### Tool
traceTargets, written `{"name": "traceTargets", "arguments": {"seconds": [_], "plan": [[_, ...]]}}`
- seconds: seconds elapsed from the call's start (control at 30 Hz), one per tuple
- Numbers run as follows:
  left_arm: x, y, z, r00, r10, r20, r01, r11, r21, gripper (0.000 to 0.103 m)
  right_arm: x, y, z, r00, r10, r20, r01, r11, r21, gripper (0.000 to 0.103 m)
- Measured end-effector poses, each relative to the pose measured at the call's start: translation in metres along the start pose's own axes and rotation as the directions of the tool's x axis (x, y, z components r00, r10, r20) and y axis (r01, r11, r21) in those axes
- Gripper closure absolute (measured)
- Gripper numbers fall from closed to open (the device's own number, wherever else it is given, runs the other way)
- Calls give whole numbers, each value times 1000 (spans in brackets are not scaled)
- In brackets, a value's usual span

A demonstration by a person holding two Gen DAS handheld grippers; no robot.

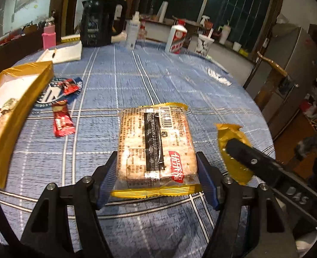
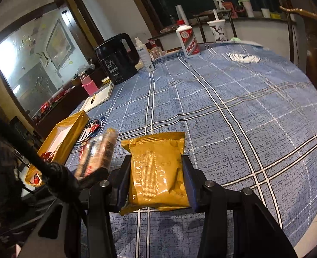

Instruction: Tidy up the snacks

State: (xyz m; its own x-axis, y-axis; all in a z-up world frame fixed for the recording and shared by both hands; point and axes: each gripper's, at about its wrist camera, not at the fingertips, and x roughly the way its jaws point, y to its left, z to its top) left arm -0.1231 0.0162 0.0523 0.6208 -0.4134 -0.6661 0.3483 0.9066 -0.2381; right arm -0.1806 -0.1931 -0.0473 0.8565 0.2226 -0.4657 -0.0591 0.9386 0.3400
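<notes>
My left gripper (image 1: 156, 161) is shut on a clear cracker pack (image 1: 154, 137) with yellow ends, holding it by its near end above the blue checked tablecloth (image 1: 115, 79). My right gripper (image 2: 156, 163) is shut on a gold snack packet (image 2: 156, 172); in the left wrist view that gold packet (image 1: 225, 135) shows at the right behind a black finger (image 1: 244, 157). The right wrist view has the cracker pack (image 2: 102, 150) blurred at its left. An open gold box (image 1: 18, 99) lies at the left, with red wrappers inside (image 2: 47, 157). Two red candy bars (image 1: 61, 122) (image 1: 69, 87) lie beside it.
At the far side stand a black kettle (image 1: 102, 23), a spray bottle (image 1: 132, 30), a white bottle with a red label (image 1: 176, 38), a paper cup (image 1: 203, 44) and a pink bottle (image 1: 49, 37). A white notebook (image 1: 66, 53) lies near the kettle. A wooden chair (image 1: 272, 68) stands at the table's right edge.
</notes>
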Motion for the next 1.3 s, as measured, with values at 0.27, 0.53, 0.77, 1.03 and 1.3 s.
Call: {"name": "traceTargets", "arguments": {"seconds": [0.27,0.53,0.77,1.03,1.3], "plan": [[-26,8,-5,994,80,70,-81,997,8,33,-13,13,-1,998,-26,51,28,999,-42,59],[-37,22,-10,989,114,91,-114,993,-9,33,-20,20,-5,998,-39,56,43,997,-70,59],[-46,27,-13,985,132,112,-131,991,-18,33,-25,29,-7,997,-44,60,49,995,-91,59],[-54,33,-16,982,141,122,-139,990,-31,33,-24,43,-10,998,-43,53,49,992,-118,59],[-61,41,-19,980,143,136,-138,989,-46,33,-25,57,-14,998,-45,54,52,988,-149,59]]}}
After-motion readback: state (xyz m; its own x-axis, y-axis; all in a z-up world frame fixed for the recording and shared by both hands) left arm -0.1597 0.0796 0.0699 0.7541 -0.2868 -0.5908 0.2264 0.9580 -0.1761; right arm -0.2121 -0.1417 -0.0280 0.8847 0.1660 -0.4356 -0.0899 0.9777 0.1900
